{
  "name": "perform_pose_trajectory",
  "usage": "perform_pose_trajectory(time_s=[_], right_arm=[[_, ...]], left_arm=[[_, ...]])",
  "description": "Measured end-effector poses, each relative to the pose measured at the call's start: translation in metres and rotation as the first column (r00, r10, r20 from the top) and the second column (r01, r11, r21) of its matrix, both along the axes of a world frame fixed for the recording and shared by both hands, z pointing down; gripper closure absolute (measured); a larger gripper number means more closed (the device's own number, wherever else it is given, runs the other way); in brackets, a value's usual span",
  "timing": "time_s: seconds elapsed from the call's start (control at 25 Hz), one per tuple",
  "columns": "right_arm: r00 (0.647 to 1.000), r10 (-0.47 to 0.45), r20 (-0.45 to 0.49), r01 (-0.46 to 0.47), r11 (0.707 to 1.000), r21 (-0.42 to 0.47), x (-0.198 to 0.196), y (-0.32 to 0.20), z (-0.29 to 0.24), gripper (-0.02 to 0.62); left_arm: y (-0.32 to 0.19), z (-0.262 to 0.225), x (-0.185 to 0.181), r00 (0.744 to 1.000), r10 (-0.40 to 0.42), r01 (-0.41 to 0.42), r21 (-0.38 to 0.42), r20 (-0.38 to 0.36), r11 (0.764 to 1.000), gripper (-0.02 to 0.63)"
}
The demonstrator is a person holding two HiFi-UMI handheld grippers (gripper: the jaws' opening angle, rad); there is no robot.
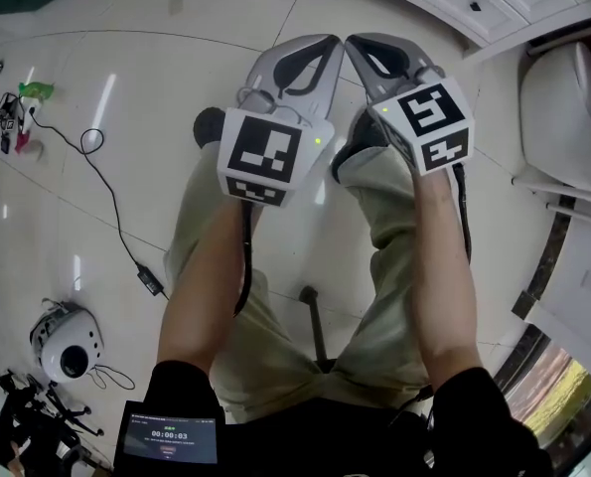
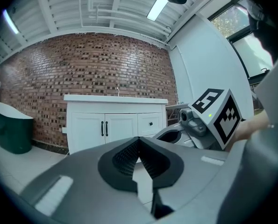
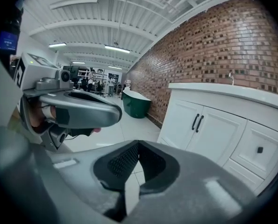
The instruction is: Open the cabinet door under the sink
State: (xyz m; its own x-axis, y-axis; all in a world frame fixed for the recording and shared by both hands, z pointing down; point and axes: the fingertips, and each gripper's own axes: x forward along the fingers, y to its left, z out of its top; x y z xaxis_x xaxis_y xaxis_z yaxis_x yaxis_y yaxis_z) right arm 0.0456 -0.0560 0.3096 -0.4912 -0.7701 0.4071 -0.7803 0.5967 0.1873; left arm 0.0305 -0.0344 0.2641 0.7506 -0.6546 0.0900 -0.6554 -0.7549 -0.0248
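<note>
R gripper (image 3: 139,143) & L gripper (image 2: 139,139): jaws pressed together, nothing held. Cabinet door (image 3: 221,136) sits ahead-right of R gripper, well apart. Prob. approach step; next needs closing in, spreading jaws round handle (image 3: 200,123).

Bright ceiling lights (image 2: 157,7), fisheye-warped edges

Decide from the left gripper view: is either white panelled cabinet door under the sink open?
No, both white panelled cabinet doors sit flush, black bar handles side by side.

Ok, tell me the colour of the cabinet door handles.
Black handles on white doors; clearest in the right gripper view.
</note>
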Motion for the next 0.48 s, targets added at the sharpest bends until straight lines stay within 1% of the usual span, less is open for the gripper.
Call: perform_pose_trajectory(time_s=[0.2, 0.32, 0.48], right_arm=[[0.999, 0.037, 0.012, -0.037, 0.999, -0.010, 0.026, -0.019, -0.002, 0.603], [0.997, 0.068, 0.023, -0.068, 0.998, -0.010, 0.035, -0.038, -0.002, 0.603], [0.994, 0.099, 0.036, -0.099, 0.995, -0.014, 0.048, -0.063, -0.003, 0.603]], left_arm=[[-0.015, -0.003, 0.012, 1.000, -0.003, 0.003, 0.002, 0.018, 1.000, 0.589], [-0.032, -0.001, 0.014, 1.000, -0.005, 0.005, 0.007, 0.022, 1.000, 0.589], [-0.047, 0.004, 0.019, 0.999, -0.002, 0.001, 0.010, 0.049, 1.000, 0.589]])
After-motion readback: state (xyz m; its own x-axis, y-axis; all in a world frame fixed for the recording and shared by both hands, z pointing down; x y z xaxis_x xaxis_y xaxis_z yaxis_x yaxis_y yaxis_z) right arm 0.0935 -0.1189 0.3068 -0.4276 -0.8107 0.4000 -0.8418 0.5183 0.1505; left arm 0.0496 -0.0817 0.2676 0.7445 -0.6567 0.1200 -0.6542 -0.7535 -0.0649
